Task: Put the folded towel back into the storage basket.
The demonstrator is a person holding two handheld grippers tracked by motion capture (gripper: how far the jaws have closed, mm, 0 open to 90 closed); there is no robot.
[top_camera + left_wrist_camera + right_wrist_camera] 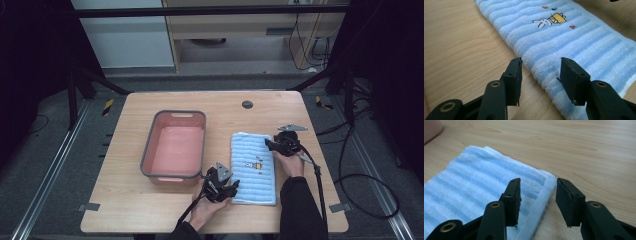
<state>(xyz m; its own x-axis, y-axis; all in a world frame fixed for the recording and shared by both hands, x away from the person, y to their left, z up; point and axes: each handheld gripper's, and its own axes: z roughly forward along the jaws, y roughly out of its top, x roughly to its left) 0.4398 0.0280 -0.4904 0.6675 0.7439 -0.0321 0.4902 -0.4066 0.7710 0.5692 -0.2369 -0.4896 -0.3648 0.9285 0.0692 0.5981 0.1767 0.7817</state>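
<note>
On the left half of the wooden surface (pixel 125 200) you have the pink basin (pixel 174 145) with a grey rim, standing upright.

Just right of the basin's near corner, your left tool (pixel 231 189) sits low at the near left corner of the folded blue striped towel (pixel 253 167). In the left gripper view, the left tool (pixel 540 75) is spread: one jaw stands over bare wood beside the towel's long edge, the other over the towel (pixel 564 42) itself, with the edge between them. The pads do not press on the cloth.

The towel lies flat right of the surface's centre, its long side running away from you, with a small rabbit motif (pixel 253 164) near its middle.

At the towel's far right corner, your right tool (pixel 270 144) points left onto the cloth. In the right gripper view, the right tool (pixel 537 197) is likewise spread: one jaw is over the towel (pixel 474 182), the other over wood, with the hemmed corner between them, unclamped.
</note>
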